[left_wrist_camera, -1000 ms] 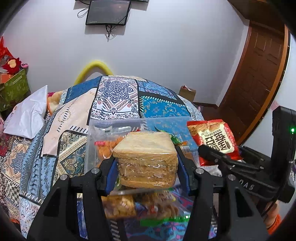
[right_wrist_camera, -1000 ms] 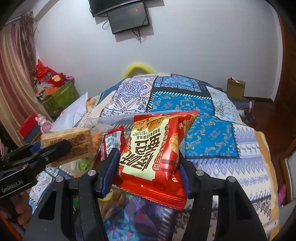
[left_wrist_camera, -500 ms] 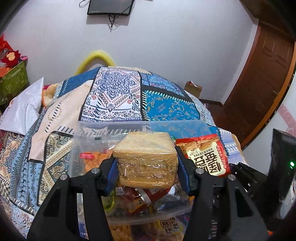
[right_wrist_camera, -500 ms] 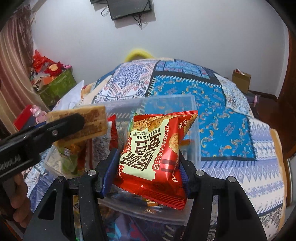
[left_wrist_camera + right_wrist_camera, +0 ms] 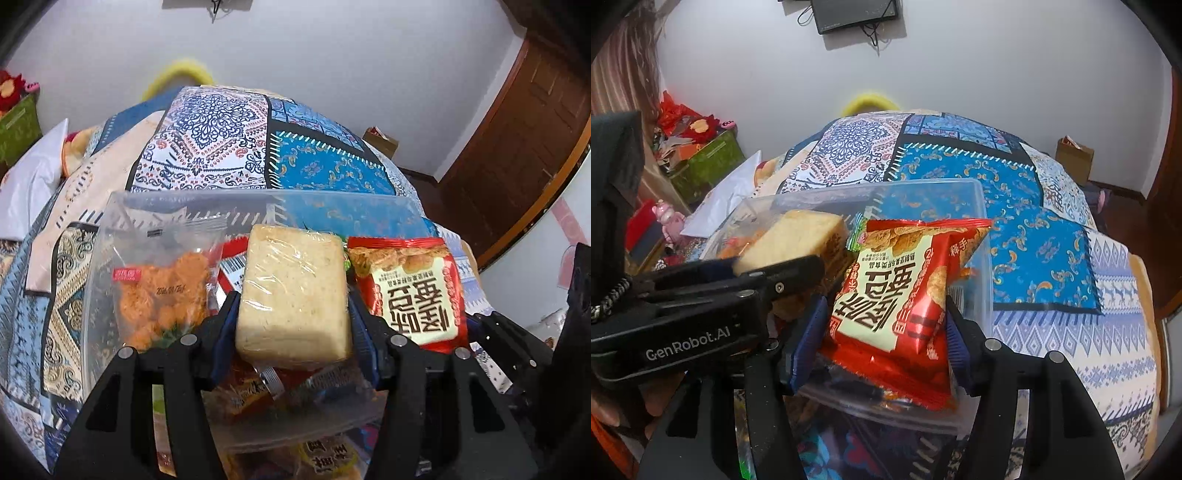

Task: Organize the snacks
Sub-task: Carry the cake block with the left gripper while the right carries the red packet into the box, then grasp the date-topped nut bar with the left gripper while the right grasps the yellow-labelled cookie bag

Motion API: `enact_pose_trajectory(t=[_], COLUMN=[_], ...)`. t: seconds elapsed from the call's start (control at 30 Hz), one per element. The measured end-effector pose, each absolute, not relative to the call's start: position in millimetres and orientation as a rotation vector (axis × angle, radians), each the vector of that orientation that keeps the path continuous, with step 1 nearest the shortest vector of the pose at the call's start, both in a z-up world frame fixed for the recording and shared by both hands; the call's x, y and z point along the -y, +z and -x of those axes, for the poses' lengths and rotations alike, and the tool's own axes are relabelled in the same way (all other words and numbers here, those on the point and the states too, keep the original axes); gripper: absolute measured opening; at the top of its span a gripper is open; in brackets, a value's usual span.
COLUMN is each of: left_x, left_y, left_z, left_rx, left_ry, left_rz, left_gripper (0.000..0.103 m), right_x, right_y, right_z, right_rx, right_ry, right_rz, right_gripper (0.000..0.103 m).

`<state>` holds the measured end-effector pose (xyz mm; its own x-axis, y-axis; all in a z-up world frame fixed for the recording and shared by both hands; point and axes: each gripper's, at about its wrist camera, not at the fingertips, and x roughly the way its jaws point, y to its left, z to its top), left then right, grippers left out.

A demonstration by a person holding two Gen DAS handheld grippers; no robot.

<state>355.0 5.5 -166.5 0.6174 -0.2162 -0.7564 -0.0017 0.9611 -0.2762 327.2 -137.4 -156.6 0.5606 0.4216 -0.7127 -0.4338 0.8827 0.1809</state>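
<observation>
Two grippers are working side by side over a clear plastic bin [image 5: 192,206] that is sitting on a bed covered by a patchwork quilt [image 5: 221,147]. The left gripper [image 5: 293,314] is holding a plastic-wrapped block of sliced bread [image 5: 291,291], its fingers [image 5: 225,317] clamped against the block's two sides, above the bin's interior. The right gripper [image 5: 882,325] is gripping a red snack packet [image 5: 894,295] printed with Chinese characters, its fingers [image 5: 956,339] pressing on both edges of the packet, over the bin's near right part. The two held items are hanging just beside each other. Inside the bin, a clear bag of orange fried snacks [image 5: 162,291] is leaning against the left wall, with other wrapped snacks lying beneath. A white pillow [image 5: 29,184] is lying on the bed's far left.
</observation>
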Motion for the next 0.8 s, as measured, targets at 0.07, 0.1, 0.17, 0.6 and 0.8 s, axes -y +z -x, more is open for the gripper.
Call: enact_pose_trajectory(t=[0.07,0.1,0.17,0.6,0.8], left_x=[-5,-5,-5,-24,-44], left_y=[-162,-159,-149,-95,-96], left_z=[-348,-345,-335,-271,-249], left_rx=[-0.894,-0.889,-0.869,-0.754,-0.758], left_ry=[-0.129,-0.131,-0.134,-0.097,-0.064], left_rz=[0.255,0.251,0.244,0.183,0.185], left_gripper=[0.055,0.055,0.055,0.057,0.059], right_x=[138,139,140,145,131], right_y=[-155,-154,-151,-112,-109], right_z=[-326,-324,-321,-286,-274], right_rx=[-0.837,-0.838,-0.834,-0.758,-0.753], right_ry=[0.504,0.503,0.491,0.483,0.510], right_rz=[0.012,0.010,0.013,0.013,0.021], right_gripper=[0.058,0.059,0.062,0.067,0.067])
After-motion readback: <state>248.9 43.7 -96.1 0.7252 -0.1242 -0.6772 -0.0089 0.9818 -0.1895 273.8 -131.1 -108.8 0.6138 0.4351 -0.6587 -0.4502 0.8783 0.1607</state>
